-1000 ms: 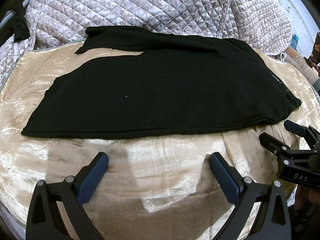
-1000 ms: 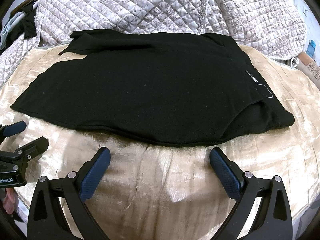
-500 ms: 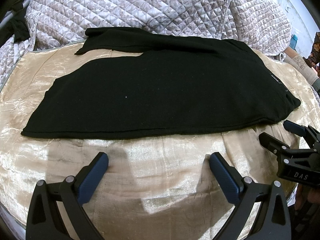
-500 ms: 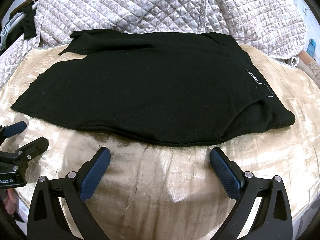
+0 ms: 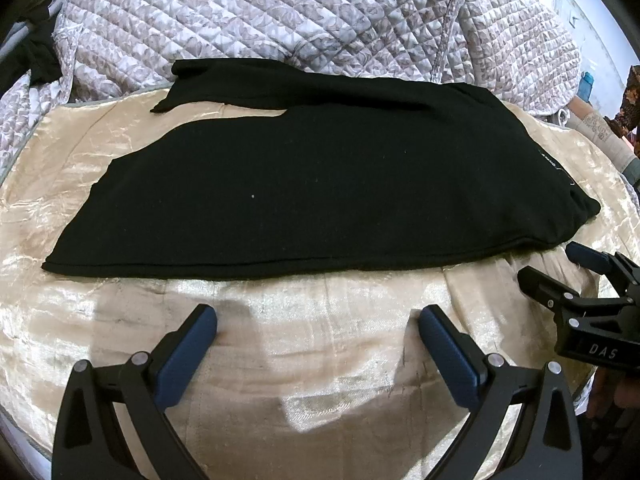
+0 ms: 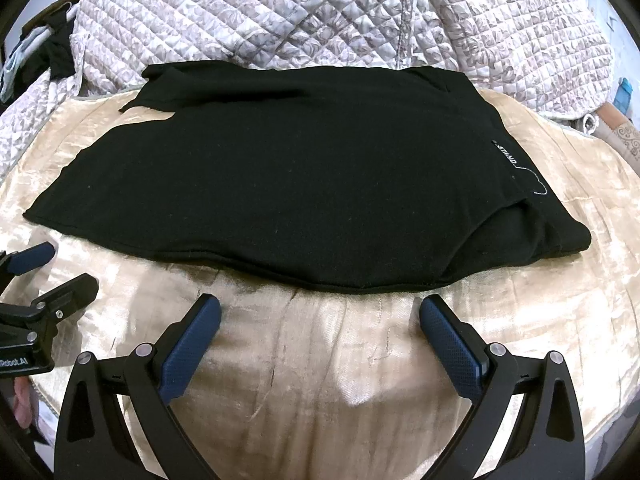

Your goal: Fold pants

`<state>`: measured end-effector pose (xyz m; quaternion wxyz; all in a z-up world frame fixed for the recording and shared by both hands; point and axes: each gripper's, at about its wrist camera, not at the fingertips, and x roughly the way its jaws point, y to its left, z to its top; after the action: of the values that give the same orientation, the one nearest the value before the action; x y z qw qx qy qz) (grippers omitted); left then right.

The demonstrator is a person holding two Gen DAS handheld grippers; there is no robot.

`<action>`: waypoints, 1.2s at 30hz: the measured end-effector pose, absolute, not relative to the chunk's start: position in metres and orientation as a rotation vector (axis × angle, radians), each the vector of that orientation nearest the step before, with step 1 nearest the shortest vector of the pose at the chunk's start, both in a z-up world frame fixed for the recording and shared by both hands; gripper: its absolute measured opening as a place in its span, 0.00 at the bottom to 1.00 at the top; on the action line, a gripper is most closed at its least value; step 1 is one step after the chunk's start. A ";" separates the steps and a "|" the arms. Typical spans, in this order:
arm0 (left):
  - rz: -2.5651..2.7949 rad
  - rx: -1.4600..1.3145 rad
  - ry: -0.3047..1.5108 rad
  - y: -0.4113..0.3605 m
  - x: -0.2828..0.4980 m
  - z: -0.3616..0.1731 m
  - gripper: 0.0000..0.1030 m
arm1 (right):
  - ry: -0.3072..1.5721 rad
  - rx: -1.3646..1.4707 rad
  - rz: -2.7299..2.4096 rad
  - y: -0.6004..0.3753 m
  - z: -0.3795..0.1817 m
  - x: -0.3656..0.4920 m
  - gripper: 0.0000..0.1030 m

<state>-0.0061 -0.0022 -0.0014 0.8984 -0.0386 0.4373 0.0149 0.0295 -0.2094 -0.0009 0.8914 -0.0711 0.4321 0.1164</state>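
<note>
Black pants lie flat on a gold satin sheet, folded lengthwise, one leg over the other. The waist with a small white label is at the right; the leg ends are at the left. My left gripper is open, hovering over the bare sheet just in front of the pants' near edge. My right gripper is open too, close to the near edge by the waist end. Each gripper also shows from the side: the right gripper and the left gripper.
A quilted grey-and-white bedspread is bunched up behind the pants. Dark clothing hangs at the far left. A blue bottle and patterned items stand at the far right. A hand shows beneath the left gripper.
Hardly any: both grippers have edged slightly forward toward the pants' near edge. Both stay open and the pants have not moved.
</note>
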 end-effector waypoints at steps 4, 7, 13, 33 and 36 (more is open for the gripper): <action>0.034 -0.086 0.904 -0.001 -0.006 -0.001 0.99 | 0.897 -0.154 0.246 -0.208 0.002 0.030 0.97; 0.029 -0.085 0.901 -0.001 -0.006 0.000 0.99 | 0.898 -0.157 0.248 -0.208 0.004 0.029 0.97; 0.025 -0.104 0.896 0.002 -0.006 0.004 0.98 | 0.862 -0.153 0.254 -0.211 0.013 0.026 0.97; 0.040 -0.235 0.857 0.042 -0.010 0.008 0.79 | 0.838 0.052 0.215 -0.257 0.035 0.035 0.88; 0.053 -0.298 0.845 0.059 -0.012 0.008 0.77 | 0.858 0.146 0.195 -0.277 0.031 0.039 0.84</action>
<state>-0.0120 0.0585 0.0080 0.9009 -0.1439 0.4086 0.0257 0.0391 -0.2771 0.0312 0.9021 0.0707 0.4151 0.0944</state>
